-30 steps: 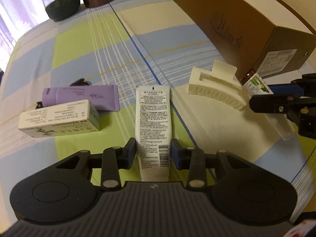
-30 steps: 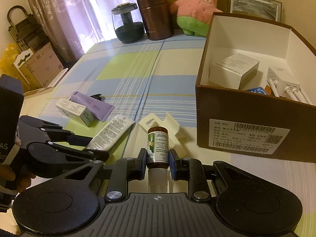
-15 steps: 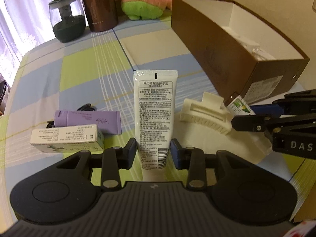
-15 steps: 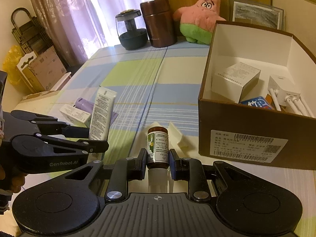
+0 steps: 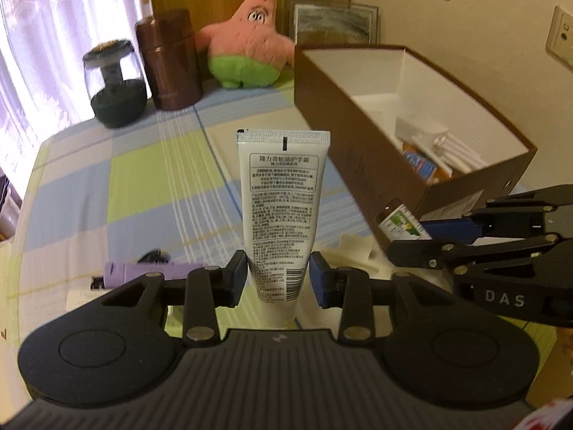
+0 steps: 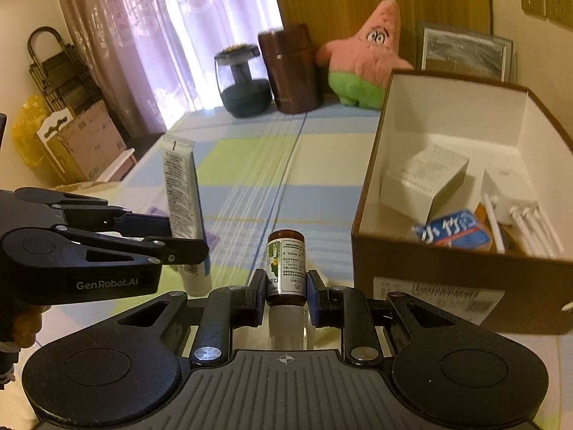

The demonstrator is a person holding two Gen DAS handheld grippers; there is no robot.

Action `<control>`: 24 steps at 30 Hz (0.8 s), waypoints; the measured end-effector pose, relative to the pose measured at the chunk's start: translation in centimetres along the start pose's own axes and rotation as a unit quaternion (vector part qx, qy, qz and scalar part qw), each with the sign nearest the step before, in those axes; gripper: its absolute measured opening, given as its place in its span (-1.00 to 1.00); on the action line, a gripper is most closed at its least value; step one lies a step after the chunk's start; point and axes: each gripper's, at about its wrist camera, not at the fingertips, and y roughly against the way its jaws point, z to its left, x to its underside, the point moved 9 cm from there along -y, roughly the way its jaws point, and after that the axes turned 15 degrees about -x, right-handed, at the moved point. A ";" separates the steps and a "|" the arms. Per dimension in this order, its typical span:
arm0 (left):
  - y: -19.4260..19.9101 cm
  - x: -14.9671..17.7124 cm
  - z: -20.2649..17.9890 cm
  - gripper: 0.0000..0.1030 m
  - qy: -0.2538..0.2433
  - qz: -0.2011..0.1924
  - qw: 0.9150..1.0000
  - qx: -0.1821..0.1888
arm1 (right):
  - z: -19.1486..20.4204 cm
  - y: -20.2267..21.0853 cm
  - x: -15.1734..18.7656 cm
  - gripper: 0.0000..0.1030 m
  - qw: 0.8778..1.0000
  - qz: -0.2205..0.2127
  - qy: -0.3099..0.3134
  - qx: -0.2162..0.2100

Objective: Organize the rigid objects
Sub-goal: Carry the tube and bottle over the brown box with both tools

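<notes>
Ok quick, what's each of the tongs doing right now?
Left tongs: closed on the white tube.
Right tongs: closed on the brown bottle.

left gripper (image 5: 278,279) | clamps white tube (image 5: 281,215) upright | brown box (image 5: 358,143) right

Left gripper (image 5: 278,275) has the tube (image 5: 282,211) upright between its fingers, up off the checked cloth (image 5: 150,193). To its right, the right gripper (image 6: 285,286) pinches the small bottle (image 6: 286,265), just before the open box (image 5: 358,136). Inside the box: a carton (image 6: 424,179) toward the back-left, an adapter with cables (image 6: 508,197) to the right, a packet (image 6: 453,231) at the near wall. Behind, along the table's far edge, left to right: jar (image 5: 114,82), canister (image 5: 172,64), plush star (image 5: 250,50), with a picture frame (image 5: 335,23) behind the box. Low left on the cloth lies another tube (image 5: 150,270).
</notes>
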 end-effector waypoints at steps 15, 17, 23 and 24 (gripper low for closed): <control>1.7 -7.4 -2.9 -0.37 -0.010 -0.058 0.998 0.031 | -1.6 5.0 -6.2 -0.61 0.997 -0.077 0.006 0.011; 1.8 -8.4 -3.8 -0.37 -0.013 -0.064 0.997 0.038 | -2.6 5.8 -6.9 -0.61 0.996 -0.087 0.002 0.020; 1.7 -11.5 -6.9 -0.37 -0.021 -0.077 0.994 0.069 | -6.4 8.0 -8.7 -0.61 0.993 -0.109 -0.015 0.048; 1.6 -12.1 -7.6 -0.37 -0.022 -0.078 0.994 0.074 | -7.1 8.3 -9.0 -0.61 0.992 -0.112 -0.018 0.053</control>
